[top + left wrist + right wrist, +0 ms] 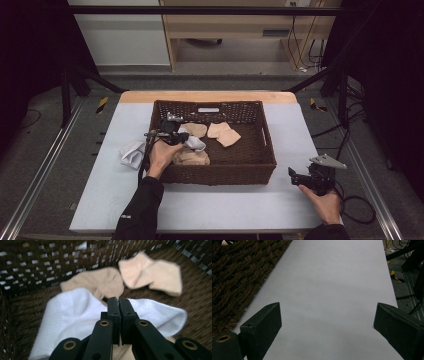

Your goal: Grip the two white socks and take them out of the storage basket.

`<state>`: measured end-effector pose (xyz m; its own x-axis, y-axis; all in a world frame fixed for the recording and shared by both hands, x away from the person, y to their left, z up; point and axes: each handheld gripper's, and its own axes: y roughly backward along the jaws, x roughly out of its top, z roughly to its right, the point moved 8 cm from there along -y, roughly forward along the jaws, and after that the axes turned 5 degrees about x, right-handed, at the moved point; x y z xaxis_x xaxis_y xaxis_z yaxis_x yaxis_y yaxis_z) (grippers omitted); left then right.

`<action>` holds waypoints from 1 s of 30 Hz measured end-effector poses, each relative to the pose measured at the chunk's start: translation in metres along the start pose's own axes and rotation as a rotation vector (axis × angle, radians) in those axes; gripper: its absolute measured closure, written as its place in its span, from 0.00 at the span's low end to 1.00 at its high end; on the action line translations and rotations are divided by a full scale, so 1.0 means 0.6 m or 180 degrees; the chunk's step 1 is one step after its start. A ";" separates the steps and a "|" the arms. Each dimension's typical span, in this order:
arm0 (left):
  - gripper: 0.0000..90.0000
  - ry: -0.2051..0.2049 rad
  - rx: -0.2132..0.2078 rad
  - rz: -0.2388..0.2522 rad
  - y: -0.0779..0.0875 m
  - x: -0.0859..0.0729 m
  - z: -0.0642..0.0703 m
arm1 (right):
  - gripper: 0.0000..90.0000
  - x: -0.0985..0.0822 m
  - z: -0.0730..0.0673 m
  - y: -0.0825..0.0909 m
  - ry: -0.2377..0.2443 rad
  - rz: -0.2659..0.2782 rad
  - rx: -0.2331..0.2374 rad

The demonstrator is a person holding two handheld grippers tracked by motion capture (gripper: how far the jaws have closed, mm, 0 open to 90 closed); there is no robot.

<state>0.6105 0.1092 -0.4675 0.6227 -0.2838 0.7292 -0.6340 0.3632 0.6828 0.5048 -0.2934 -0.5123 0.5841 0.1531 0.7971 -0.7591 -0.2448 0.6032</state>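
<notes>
Inside the dark wicker basket (220, 175), my left gripper (181, 137) (117, 300) has its jaws pressed together on the upper edge of a white sock (195, 144) (70, 312) at the basket's left side. Beyond the white sock lie a beige sock (196, 129) (100, 282) and a second, lighter beige sock (224, 134) (155, 275). Another beige sock (191, 158) lies under the hand near the front wall. My right gripper (309, 174) (327, 322) rests open over bare table, right of the basket, with nothing between its jaws.
A crumpled white cloth (132, 152) lies on the pale table (225, 205) just left of the basket. The basket's woven wall (234, 277) runs along the right gripper's left side. Cables trail off the table's right edge (357, 205).
</notes>
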 end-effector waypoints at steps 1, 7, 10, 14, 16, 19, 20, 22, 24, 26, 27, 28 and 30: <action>0.98 0.0040 -0.0032 0.0111 0.007 0.006 0.001 | 0.09 0.000 0.000 0.000 0.0000 -0.0002 0.0000; 0.98 0.0107 -0.0107 0.0520 0.032 0.032 0.004 | 0.09 0.001 0.000 0.000 -0.0007 0.0006 0.0004; 0.98 0.0144 -0.0132 0.0730 0.052 0.049 0.005 | 0.09 0.001 0.001 0.001 -0.0010 0.0008 -0.0002; 0.98 0.0186 -0.0189 0.1081 0.100 0.082 0.010 | 0.09 0.000 0.000 0.000 -0.0003 0.0003 -0.0006; 0.98 0.0193 -0.0207 0.1137 0.111 0.089 0.010 | 0.09 0.000 0.001 0.000 -0.0004 0.0001 -0.0007; 0.98 0.0196 -0.0232 0.1325 0.147 0.109 0.011 | 0.09 0.001 0.002 0.000 -0.0006 0.0014 -0.0012; 0.98 0.0195 -0.0231 0.1365 0.154 0.114 0.011 | 0.09 0.001 0.002 0.001 -0.0004 0.0012 -0.0012; 0.98 0.0188 -0.0217 0.1481 0.178 0.125 0.010 | 0.09 0.001 0.002 0.001 -0.0008 0.0013 -0.0010; 0.98 0.0195 -0.0207 0.1578 0.195 0.133 0.008 | 0.09 0.001 0.002 0.001 -0.0003 0.0015 -0.0011; 0.98 0.0211 -0.0220 0.1681 0.215 0.141 0.007 | 0.09 0.001 0.002 0.001 -0.0010 0.0013 -0.0014; 0.98 0.0214 -0.0226 0.1720 0.224 0.144 0.006 | 0.09 0.001 0.002 0.001 -0.0010 0.0014 -0.0015; 0.98 0.0215 -0.0236 0.1749 0.232 0.146 0.006 | 0.09 0.001 0.002 0.001 -0.0010 0.0014 -0.0015; 0.98 0.0214 -0.0259 0.1818 0.252 0.150 0.005 | 0.09 0.001 0.002 0.001 -0.0003 0.0009 -0.0016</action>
<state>0.5691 0.1362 -0.2986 0.2218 0.0331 0.9745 -0.8423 0.5100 0.1744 0.5052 -0.2947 -0.5115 0.5822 0.1514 0.7988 -0.7621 -0.2405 0.6011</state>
